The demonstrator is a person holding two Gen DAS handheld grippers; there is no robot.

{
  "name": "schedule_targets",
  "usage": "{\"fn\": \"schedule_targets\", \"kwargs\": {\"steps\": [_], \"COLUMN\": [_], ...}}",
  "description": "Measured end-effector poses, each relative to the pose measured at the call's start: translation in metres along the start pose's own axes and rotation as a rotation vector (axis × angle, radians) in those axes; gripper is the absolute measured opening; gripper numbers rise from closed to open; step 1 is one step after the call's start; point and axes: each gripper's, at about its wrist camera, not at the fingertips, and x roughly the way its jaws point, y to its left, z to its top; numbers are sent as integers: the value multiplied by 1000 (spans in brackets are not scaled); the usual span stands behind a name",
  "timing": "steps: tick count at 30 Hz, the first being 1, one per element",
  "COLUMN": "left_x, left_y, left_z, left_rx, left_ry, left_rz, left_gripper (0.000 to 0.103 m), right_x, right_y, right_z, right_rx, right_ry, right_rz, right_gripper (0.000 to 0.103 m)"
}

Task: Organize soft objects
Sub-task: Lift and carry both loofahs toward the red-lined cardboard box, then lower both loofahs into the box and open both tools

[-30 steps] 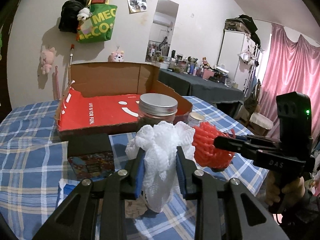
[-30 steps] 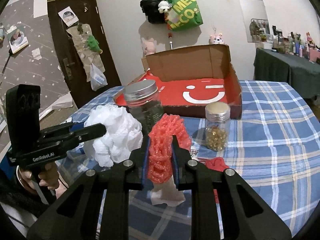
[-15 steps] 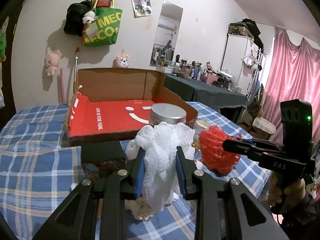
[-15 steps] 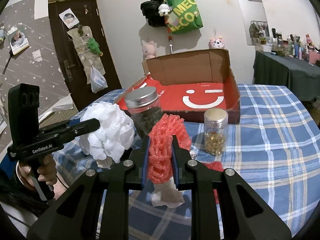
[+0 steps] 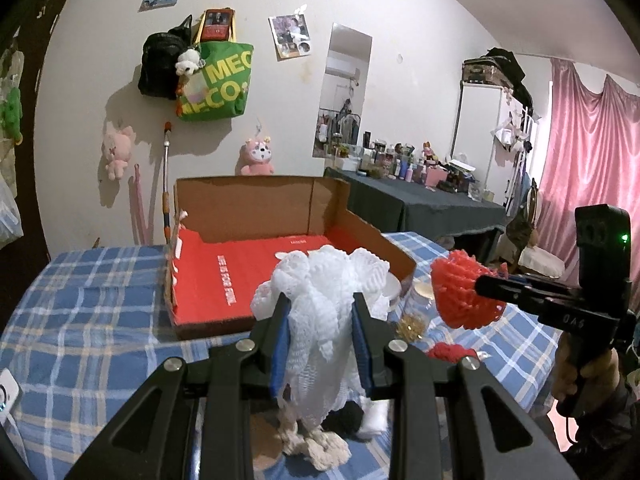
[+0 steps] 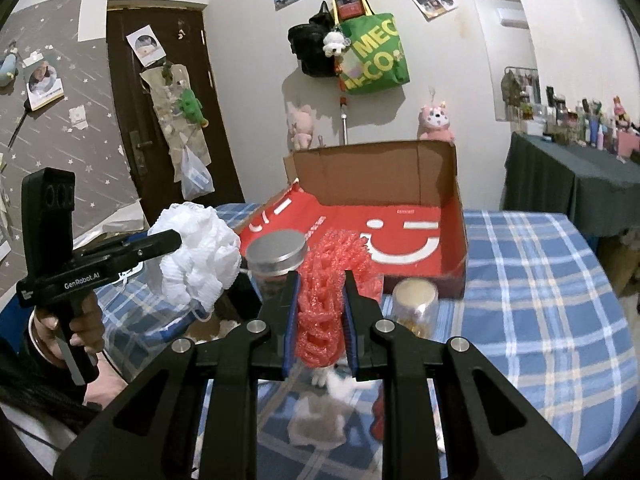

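Both grippers have risen: left gripper [image 5: 320, 336] clamps white mesh puff [image 5: 324, 292], right gripper [image 6: 318, 316] clamps red mesh puff [image 6: 332, 280]; next, probably carry both forward into the cardboard box [image 6: 400, 184].

Left gripper [image 5: 320, 336]: raised above the table, jaws clamped on a white mesh puff [image 5: 326, 300]. Right gripper [image 6: 320, 316]: raised level beside it, jaws clamped on a red mesh puff [image 6: 326, 292]. A bare hand [image 6: 68, 330] grips each handle.
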Motion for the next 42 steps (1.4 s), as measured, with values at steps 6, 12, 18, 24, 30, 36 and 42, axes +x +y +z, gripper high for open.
{"fn": "schedule_targets", "kwargs": {"steps": [6, 12, 18, 24, 30, 36, 42], "left_x": [7, 25, 52, 90, 139, 197, 254], "left_y": [9, 17, 27, 35, 44, 56, 72], "left_z": [23, 51, 75, 93, 109, 120, 127], "left_rx": [15, 48, 81, 111, 139, 142, 125], "left_ry": [-17, 1, 44, 119, 185, 261, 324], "left_rz": [8, 3, -10, -28, -28, -15, 14], "left_gripper": [30, 30, 30, 30, 30, 30, 30], "right_x": [5, 19, 41, 73, 122, 185, 245], "right_y": [-5, -10, -18, -29, -43, -61, -84], "right_z": [23, 53, 82, 106, 127, 145, 155], "right_rx": [-27, -67, -122, -141, -143, -144, -113], "right_ry": [-21, -27, 3, 61, 148, 234, 319], "right_rz": [8, 22, 30, 51, 70, 42, 8], "right_gripper": [18, 18, 18, 18, 18, 18, 18]}}
